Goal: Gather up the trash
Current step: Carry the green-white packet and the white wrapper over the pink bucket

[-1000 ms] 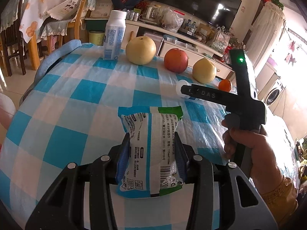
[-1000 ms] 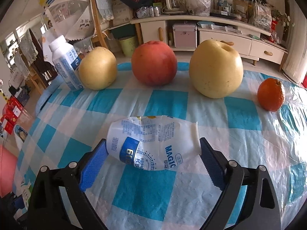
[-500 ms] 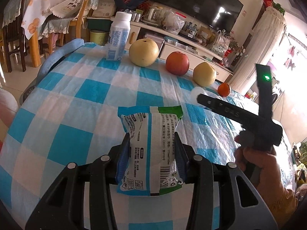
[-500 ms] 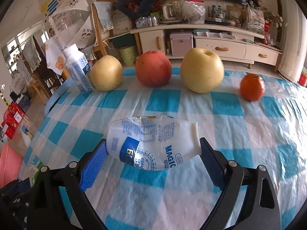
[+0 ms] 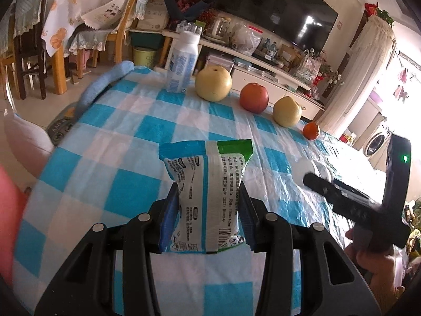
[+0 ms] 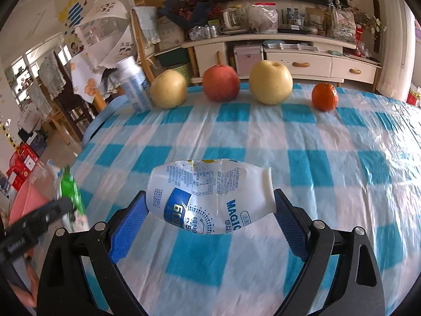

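My left gripper (image 5: 206, 210) is shut on a blue, white and green snack wrapper (image 5: 208, 189) and holds it above the checked tablecloth (image 5: 126, 121). My right gripper (image 6: 210, 210) is shut on a crushed white bottle with blue print (image 6: 210, 197), also held above the cloth. The right gripper shows in the left wrist view at the right edge (image 5: 315, 181). The left gripper with the green edge of the wrapper (image 6: 69, 189) shows at the left of the right wrist view.
At the table's far edge stand an upright white and blue bottle (image 5: 183, 63), a yellow pear (image 5: 213, 83), a red apple (image 5: 254, 97), a second pear (image 5: 286, 112) and a small orange (image 5: 311, 131). A pink bin (image 6: 26, 200) stands left of the table.
Both grippers have pulled back from the fruit row and risen, each keeping its grip. The right gripper has dropped toward the right edge of the left wrist view.
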Demonstrator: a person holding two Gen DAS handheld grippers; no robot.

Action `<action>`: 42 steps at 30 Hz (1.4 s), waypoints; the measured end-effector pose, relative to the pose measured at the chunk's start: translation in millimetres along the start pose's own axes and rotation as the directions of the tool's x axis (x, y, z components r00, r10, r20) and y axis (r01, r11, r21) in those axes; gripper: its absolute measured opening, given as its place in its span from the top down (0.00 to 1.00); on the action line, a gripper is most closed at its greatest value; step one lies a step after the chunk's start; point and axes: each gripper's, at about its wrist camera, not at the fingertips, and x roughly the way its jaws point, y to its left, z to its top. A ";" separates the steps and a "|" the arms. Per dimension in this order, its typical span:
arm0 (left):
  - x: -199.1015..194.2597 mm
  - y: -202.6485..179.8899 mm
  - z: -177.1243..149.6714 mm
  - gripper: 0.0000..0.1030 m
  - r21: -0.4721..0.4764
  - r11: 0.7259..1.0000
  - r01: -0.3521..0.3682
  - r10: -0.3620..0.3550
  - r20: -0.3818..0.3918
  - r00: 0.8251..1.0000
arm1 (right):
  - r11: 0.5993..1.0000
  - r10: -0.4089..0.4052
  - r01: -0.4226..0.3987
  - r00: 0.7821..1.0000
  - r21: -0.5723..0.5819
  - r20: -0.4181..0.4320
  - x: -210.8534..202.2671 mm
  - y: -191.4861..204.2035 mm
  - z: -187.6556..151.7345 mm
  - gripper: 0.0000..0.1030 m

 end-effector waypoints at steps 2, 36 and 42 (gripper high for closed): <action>-8.8 3.7 -0.5 0.57 0.000 1.000 -0.005 0.005 0.008 1.000 | 1.000 0.005 -0.005 1.000 -0.019 -0.002 -7.7 10.3 -8.1 0.11; -186.6 107.8 -4.7 0.57 0.016 0.977 -0.214 0.206 0.197 0.958 | 0.935 0.178 -0.167 0.984 -0.314 0.006 -84.5 203.2 -61.9 0.11; -201.3 133.6 -10.8 0.57 -0.013 0.970 -0.241 0.239 0.200 0.950 | 0.901 0.219 -0.198 0.976 -0.386 0.011 -92.2 245.8 -62.9 0.11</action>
